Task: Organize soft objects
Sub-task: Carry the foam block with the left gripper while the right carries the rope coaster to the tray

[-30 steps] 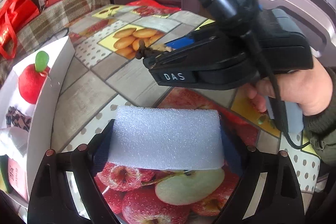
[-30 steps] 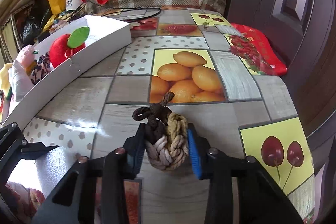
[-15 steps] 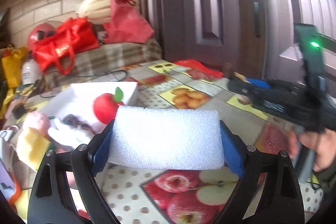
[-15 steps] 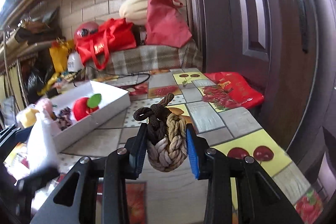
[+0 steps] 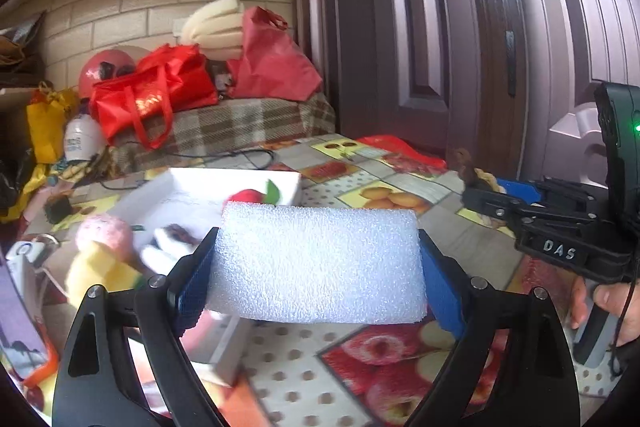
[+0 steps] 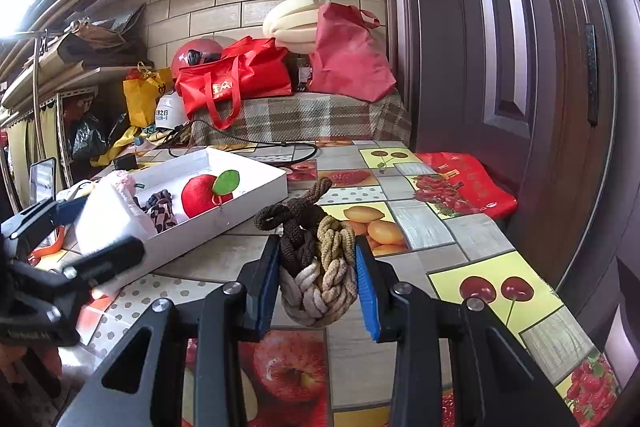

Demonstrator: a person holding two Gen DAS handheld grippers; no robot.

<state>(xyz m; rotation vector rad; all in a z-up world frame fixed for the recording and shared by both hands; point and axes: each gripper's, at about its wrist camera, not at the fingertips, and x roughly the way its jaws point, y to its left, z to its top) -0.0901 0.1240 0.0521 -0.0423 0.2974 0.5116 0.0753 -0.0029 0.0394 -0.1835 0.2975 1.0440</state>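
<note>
My left gripper [image 5: 316,267] is shut on a white foam block [image 5: 318,265], held above the table between its blue pads. My right gripper [image 6: 318,281] is shut on a braided rope knot [image 6: 316,267] of brown, tan and cream strands, lifted off the table. A white box [image 6: 224,223] lies to the left and holds a red plush apple [image 6: 202,195], a leopard-print piece [image 6: 160,207] and a pink plush [image 6: 118,183]. In the left wrist view the right gripper [image 5: 490,193] shows at the right edge with the rope knot [image 5: 474,177] in it. The foam block [image 6: 108,217] also shows at the left of the right wrist view.
The table has a fruit-print cloth [image 6: 404,219]. Red bags [image 6: 236,77], a helmet [image 6: 196,53] and foam rolls [image 6: 292,21] sit on a plaid-covered bench [image 6: 304,119] at the back. A dark door [image 6: 500,47] stands at the right. A cable [image 6: 256,147] lies behind the box.
Both grippers have risen and tilted up from the table with their loads. The left one has swung left toward the white box; the right gripper now sits farther to its right.
</note>
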